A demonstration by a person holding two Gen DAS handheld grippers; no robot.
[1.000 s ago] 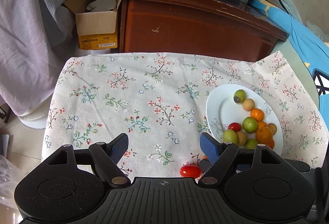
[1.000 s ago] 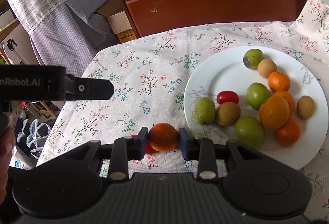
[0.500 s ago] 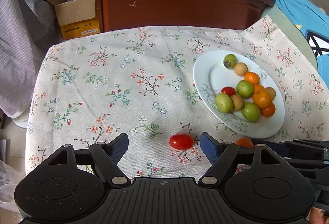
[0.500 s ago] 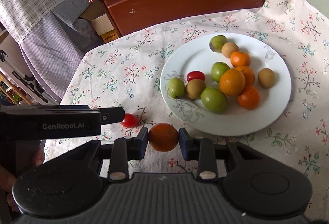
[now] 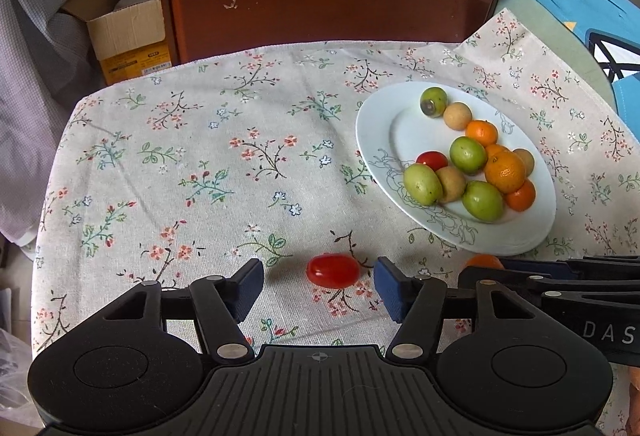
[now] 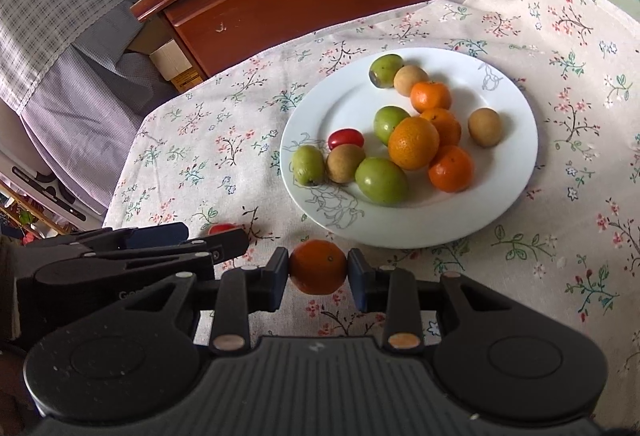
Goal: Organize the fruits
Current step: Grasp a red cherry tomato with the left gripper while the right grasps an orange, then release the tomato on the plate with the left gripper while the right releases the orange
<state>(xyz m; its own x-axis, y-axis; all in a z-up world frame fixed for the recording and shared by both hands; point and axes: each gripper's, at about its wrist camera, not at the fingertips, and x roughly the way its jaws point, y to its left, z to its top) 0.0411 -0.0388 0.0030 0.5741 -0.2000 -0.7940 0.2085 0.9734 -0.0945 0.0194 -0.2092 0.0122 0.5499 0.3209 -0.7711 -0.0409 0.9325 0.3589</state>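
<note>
1. The tomato (image 5: 333, 270) lies on the flowered cloth (image 5: 200, 163) over the tabletop, low in the left wrist view, between the two blue pads of the left tool (image 5: 320, 282). It sits nearer the right pad, and neither pad touches it.
2. The left tool's jaws have just been closing on the tomato but stand apart, with cloth showing on both sides of the fruit.
3. The tomato looks small, light and smooth, with a thin glossy skin, so it probably slips easily and splits under a hard squeeze. My judgement is to take it across its short middle, pads flat on its two long sides, and to stop closing as soon as both pads bear on it.
4. Being oval and lying loose on the cloth, it may roll away if one pad reaches it first; centring the tool over it before closing further would help.
5. The right tool (image 6: 318, 268) is clamped on a small orange (image 6: 318, 267), low in the right wrist view, just short of the near rim of the white plate (image 6: 500, 203).
6. The orange looks firm, with a dimpled peel that gives good purchase, and it is light enough for a pad on each side of its widest part.
7. The plate already holds green, brown and orange fruit and a second tomato (image 6: 346, 138) clustered in the middle; the bare front part of the plate looks the safest place to set things without knocking the pile.
</note>
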